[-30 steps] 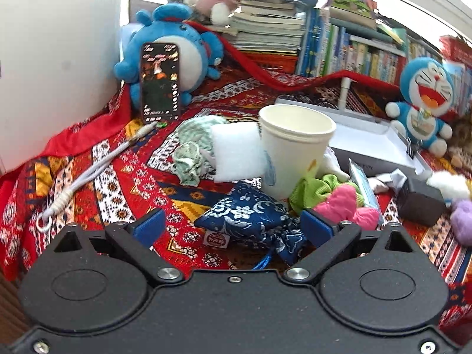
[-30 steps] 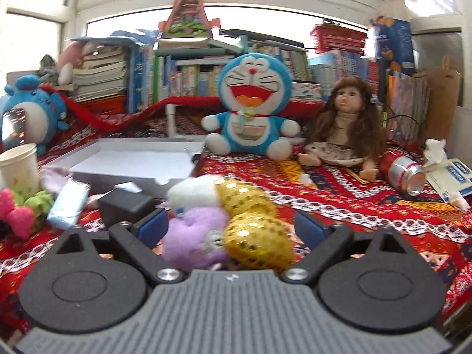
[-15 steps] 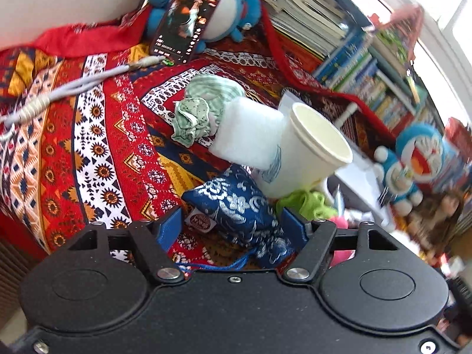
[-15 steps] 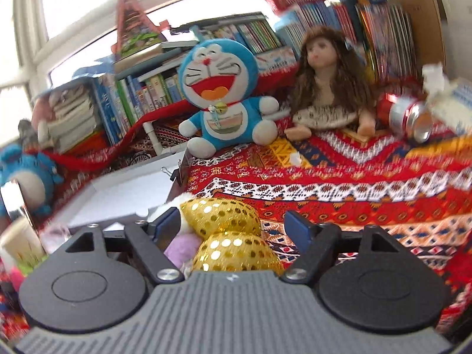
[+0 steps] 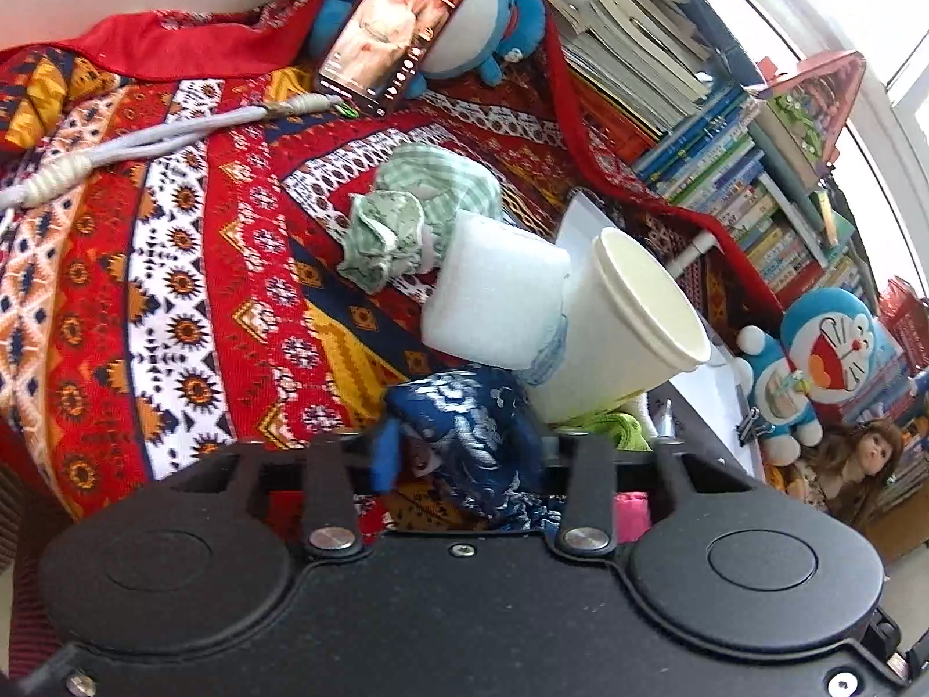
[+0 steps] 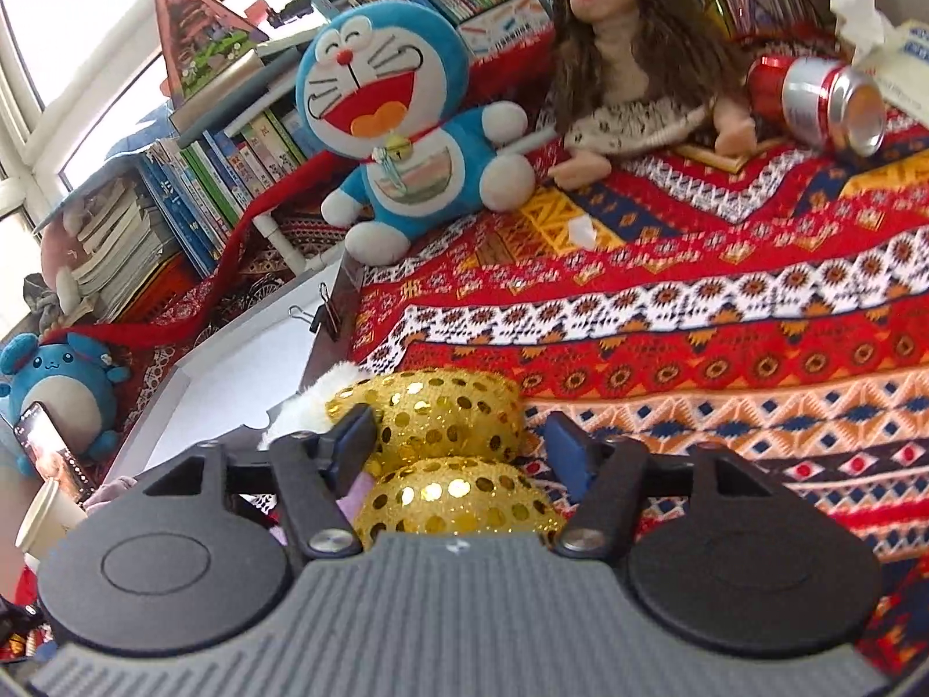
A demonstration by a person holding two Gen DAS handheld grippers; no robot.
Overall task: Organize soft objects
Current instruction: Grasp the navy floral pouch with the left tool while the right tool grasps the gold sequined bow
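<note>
In the left wrist view my left gripper [image 5: 464,456] has closed its blue-padded fingers on a dark blue floral fabric pouch [image 5: 470,424] on the patterned cloth. Beyond it are a white foam block [image 5: 493,296], a green striped cloth [image 5: 418,221] and a green rag [image 5: 609,427]. In the right wrist view my right gripper [image 6: 458,447] straddles a gold sequin soft toy [image 6: 441,424]; the left pad touches it, the right pad stands apart. A purple plush [image 6: 354,493] and white fluff [image 6: 325,389] lie at its left.
A paper cup [image 5: 627,331] leans by the foam. A phone [image 5: 395,29] rests against a blue plush [image 5: 488,6]. A white tray [image 6: 244,360], a Doraemon plush [image 6: 395,133], a doll [image 6: 627,52], a red can [image 6: 818,99] and books stand behind.
Both grippers dropped lower and tilted. The left fingers narrowed onto the blue pouch. The right fingers narrowed around the gold sequin toy.
</note>
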